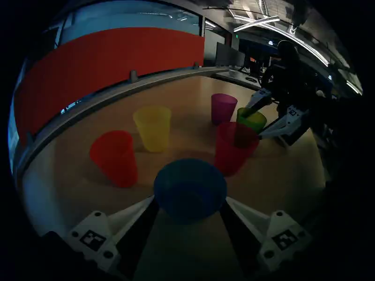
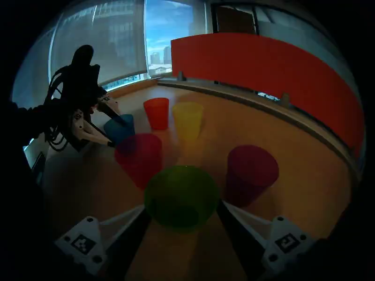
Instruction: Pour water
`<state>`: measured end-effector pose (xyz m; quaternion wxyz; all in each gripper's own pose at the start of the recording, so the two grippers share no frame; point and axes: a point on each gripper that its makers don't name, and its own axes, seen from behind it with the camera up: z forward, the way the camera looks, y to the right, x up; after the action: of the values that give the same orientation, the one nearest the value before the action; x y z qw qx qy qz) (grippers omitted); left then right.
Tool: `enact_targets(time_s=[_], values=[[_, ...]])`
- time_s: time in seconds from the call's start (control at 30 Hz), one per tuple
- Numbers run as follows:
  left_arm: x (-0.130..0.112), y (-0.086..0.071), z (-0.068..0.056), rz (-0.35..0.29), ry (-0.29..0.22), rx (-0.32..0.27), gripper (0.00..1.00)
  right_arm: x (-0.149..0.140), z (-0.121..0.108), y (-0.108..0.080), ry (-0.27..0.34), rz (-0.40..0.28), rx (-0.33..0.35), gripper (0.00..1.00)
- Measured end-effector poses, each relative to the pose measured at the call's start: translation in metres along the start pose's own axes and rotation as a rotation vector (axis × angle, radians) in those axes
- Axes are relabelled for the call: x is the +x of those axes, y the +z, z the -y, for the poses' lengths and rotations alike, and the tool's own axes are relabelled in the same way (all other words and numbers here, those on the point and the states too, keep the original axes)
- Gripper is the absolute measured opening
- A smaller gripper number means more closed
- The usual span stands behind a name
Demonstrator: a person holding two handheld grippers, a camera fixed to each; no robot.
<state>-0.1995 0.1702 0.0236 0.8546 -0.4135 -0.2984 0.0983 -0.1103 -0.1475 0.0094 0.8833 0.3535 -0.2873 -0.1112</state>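
The red cup [image 1: 234, 146] partly hides the green cup [image 1: 256, 121] behind it.

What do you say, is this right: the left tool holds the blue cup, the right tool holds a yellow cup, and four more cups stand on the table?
Not quite. The right tool holds a green cup, not a yellow one; the right gripper view shows it. The left tool does hold the blue cup, and the rest stands.

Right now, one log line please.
left tool: shut on blue cup | right tool: shut on green cup | both cups upright
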Motion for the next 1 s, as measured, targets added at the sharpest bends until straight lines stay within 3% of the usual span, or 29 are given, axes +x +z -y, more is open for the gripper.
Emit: enact_targets(time_s=[0.3,0.47,1.0], values=[[0.004,0.003,-0.001,-0.014,-0.017,-0.006,0.87,0.001,-0.002,0.002,-0.006,-0.003,-0.008,0.99],[0.004,0.005,-0.001,-0.009,-0.021,-0.007,0.85,0.002,-0.003,0.002,-0.001,-0.002,-0.012,0.88],[0.007,-0.002,-0.001,-0.018,-0.013,0.008,0.84,0.017,0.008,-0.006,-0.02,-0.036,0.006,0.86]])
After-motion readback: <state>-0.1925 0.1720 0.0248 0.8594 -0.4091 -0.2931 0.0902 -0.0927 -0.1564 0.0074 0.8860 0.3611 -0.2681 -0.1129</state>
